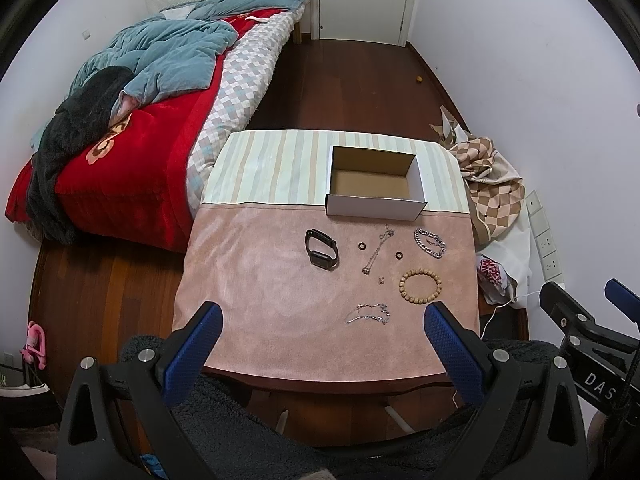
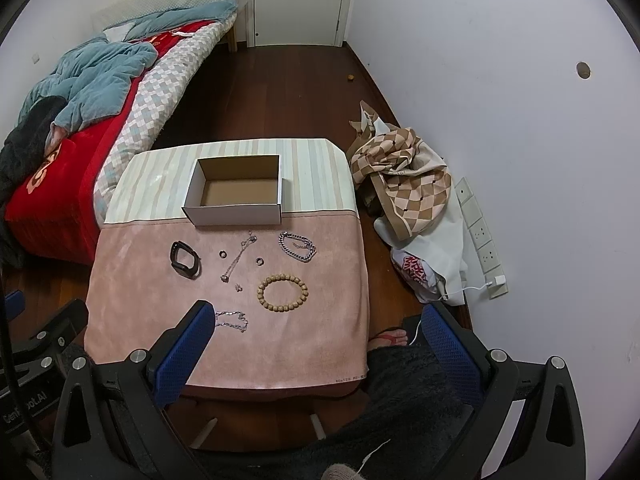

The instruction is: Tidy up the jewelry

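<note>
An empty open cardboard box [image 1: 376,182] [image 2: 236,192] stands at the back of a small table with a pink cloth [image 1: 256,300] [image 2: 132,300]. In front of it lie a black smart band [image 1: 321,254] [image 2: 185,260], two small dark rings [image 1: 362,246] [image 1: 398,256], a thin silver necklace [image 1: 378,250] [image 2: 238,256], a silver chain bracelet [image 1: 430,243] [image 2: 298,247], a wooden bead bracelet [image 1: 421,286] [image 2: 282,293], a tiny earring [image 1: 381,280] and a thin silver chain [image 1: 368,314] [image 2: 232,321]. My left gripper [image 1: 326,324] and right gripper [image 2: 316,324] are open and empty, held above the table's near edge.
A bed with red and blue bedding [image 1: 132,120] stands left of the table. A checked cloth and a bag [image 2: 404,184] lie on the floor to the right, by wall sockets [image 2: 480,236]. A white door [image 2: 296,0] is at the back.
</note>
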